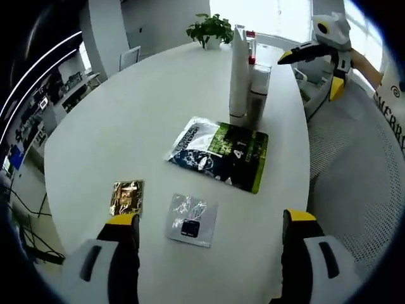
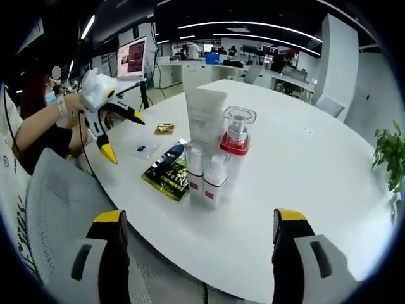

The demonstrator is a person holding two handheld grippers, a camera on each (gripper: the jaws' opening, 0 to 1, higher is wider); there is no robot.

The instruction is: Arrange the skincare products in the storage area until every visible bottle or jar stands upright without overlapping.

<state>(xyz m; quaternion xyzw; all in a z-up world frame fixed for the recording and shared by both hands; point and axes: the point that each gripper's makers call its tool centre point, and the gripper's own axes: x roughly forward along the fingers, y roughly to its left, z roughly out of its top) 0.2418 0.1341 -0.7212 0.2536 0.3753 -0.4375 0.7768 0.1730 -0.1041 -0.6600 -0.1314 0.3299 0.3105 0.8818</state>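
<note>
Several skincare bottles stand upright in a tight cluster on the round white table (image 1: pixel 126 114): a tall white tube (image 1: pixel 238 69) and a clear-capped bottle (image 1: pixel 258 88). From the right gripper view the tube (image 2: pixel 204 117) stands behind a pump bottle with a red collar (image 2: pixel 236 136) and two small white bottles (image 2: pixel 205 171). A green and dark sachet pack (image 1: pixel 221 152) lies flat in front of them. My left gripper (image 1: pixel 211 218) is open over the near table edge. My right gripper (image 2: pixel 199 216) is open, short of the cluster.
A gold sachet (image 1: pixel 126 196) and a small silver sachet (image 1: pixel 192 218) lie flat near my left jaws. A potted plant (image 1: pixel 211 28) stands at the far table edge. A mesh chair (image 2: pixel 50 209) sits beside the table. A person's hand (image 2: pixel 69 104) holds the left gripper (image 2: pixel 123 136).
</note>
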